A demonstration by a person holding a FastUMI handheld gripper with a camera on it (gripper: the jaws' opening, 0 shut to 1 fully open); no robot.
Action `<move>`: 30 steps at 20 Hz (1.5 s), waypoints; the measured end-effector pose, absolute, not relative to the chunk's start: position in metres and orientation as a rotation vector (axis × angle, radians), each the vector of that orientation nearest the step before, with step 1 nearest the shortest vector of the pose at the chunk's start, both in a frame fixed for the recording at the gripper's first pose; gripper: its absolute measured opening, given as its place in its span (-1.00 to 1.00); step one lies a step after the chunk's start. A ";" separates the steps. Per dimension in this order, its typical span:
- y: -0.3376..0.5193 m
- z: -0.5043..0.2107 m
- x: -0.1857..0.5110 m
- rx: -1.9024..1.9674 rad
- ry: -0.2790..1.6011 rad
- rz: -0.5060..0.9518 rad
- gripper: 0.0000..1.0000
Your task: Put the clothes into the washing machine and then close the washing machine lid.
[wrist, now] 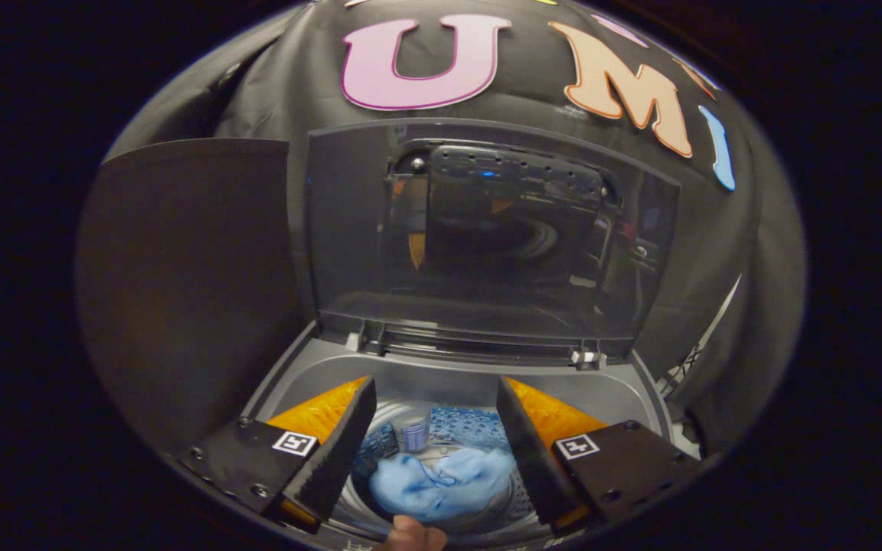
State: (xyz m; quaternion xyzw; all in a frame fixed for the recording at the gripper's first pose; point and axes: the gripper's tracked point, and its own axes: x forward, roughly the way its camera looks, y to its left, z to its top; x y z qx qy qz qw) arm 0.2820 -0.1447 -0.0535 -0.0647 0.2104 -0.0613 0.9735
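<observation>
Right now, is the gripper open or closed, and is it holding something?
Gripper: open, fingers apart and holding nothing, above the blue cloth lying in the washing machine drum.

— What's that tool made of?
— The gripper (pixel 433 451) has two black wedge-shaped fingers (pixel 334 451), each with an orange panel on the outer side
— Any markings?
— A small white square tag with a black pattern sits on each flat black base plate, with dark screws near the corners
— And the person?
— Just a fingertip (pixel 414 533) shows near the bottom, between the fingers
</observation>
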 end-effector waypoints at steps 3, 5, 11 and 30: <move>-0.129 -0.034 0.276 -0.111 0.398 -0.115 0.94; -0.120 -0.023 0.271 -0.087 0.387 -0.100 0.94; -0.102 0.032 0.252 -0.007 0.312 -0.100 0.94; -0.108 0.274 0.322 0.028 -0.072 -0.187 0.93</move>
